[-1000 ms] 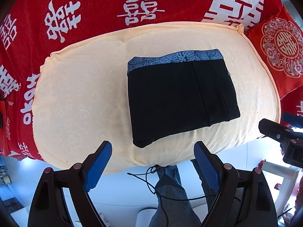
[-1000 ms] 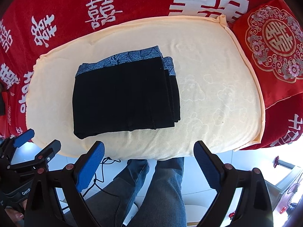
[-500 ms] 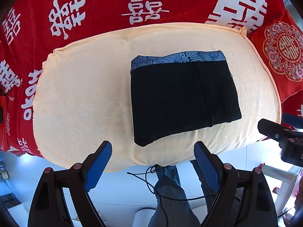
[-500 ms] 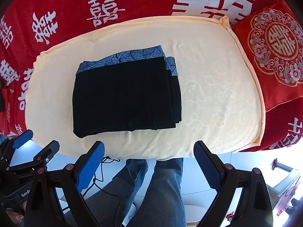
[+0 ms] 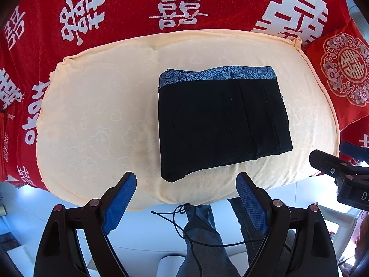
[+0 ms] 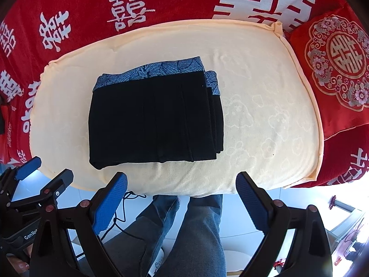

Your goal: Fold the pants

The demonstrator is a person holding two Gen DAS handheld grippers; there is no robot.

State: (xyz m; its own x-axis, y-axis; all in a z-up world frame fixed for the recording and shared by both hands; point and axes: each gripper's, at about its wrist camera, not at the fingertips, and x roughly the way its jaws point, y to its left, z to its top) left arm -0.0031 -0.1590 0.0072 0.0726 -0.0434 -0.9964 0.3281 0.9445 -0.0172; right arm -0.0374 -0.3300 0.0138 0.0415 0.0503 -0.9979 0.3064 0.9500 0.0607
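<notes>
Black pants with a blue patterned waistband lie folded into a compact rectangle on a cream cushion. They also show in the right wrist view, with stacked layers at their right edge. My left gripper is open and empty, held back from the cushion's front edge. My right gripper is open and empty, also in front of the cushion. Each gripper shows at the edge of the other's view: the right gripper and the left gripper.
The cushion sits on a red cover with white characters. A red embroidered pillow lies at the right. The person's jeans-clad legs and a black cord are below the cushion's front edge.
Both grippers have drifted slightly back and down from the cushion, so the pants sit a little higher in view. The pants have not moved.
</notes>
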